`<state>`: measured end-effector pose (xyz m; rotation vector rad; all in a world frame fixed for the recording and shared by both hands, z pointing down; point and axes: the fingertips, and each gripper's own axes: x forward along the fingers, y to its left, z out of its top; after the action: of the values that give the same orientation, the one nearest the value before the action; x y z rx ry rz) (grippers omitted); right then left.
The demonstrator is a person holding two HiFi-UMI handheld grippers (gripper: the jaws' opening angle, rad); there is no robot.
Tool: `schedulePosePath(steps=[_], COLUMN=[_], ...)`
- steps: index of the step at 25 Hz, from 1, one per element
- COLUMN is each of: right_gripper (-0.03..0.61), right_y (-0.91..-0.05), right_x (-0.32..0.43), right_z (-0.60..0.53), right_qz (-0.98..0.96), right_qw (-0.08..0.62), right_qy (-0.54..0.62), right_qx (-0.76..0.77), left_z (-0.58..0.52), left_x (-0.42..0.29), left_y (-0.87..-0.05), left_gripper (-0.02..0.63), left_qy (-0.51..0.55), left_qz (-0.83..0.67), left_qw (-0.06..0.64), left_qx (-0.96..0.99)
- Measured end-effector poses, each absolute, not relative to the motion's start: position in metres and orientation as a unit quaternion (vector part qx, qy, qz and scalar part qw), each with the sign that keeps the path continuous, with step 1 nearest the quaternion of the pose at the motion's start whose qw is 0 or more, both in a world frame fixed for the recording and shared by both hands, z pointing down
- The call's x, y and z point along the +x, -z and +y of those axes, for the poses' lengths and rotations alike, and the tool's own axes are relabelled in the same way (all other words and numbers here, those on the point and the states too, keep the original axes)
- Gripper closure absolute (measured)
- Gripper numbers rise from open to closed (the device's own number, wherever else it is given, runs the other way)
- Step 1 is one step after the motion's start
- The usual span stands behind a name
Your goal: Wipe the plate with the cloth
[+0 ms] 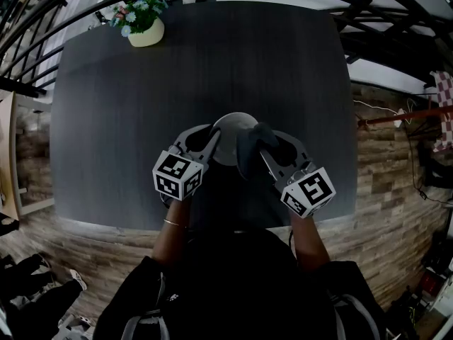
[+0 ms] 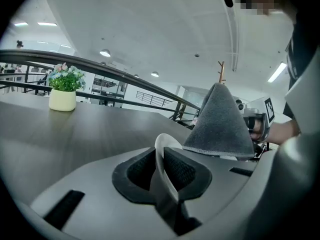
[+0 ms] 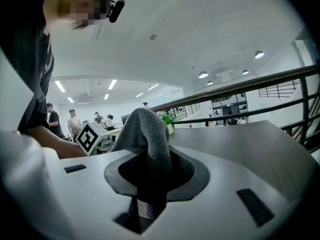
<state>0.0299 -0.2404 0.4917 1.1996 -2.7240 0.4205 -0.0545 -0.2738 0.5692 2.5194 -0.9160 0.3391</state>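
Now, plate and cloth sit together at frame centre.
Left gripper clamps the plate by its rim; right gripper pinches the cloth just beside it, over the table.

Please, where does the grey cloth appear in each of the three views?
Head view: cloth at centre, just right of the plate.
Left gripper view: cloth right of centre, a grey cone.
Right gripper view: cloth at centre, in the right gripper.
Shared landmark: potted plant.
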Motion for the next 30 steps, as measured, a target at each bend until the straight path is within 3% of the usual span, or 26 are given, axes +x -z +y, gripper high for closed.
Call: schedulePosePath(steps=[8,30], right_gripper=[0.499,0.499], right_y=[-0.505,-0.521], right_x=[0.026,0.035], right_z=[-0.244,-0.253], right_qz=[-0.900,-0.887], right_qw=[0.075,0.081], right_qy=[-0.153,-0.176], right_qx=[0.402,0.420], left_z=[-0.277,-0.288], left_x=[-0.057,-0.056], left_y=[-0.584,-0.616], left_gripper=[0.548,0.528], left_qy=[-0.176,-0.251], left_qz=[-0.331,-0.345], left_qw=[0.178,0.154], left_qx=[0.910,0.891])
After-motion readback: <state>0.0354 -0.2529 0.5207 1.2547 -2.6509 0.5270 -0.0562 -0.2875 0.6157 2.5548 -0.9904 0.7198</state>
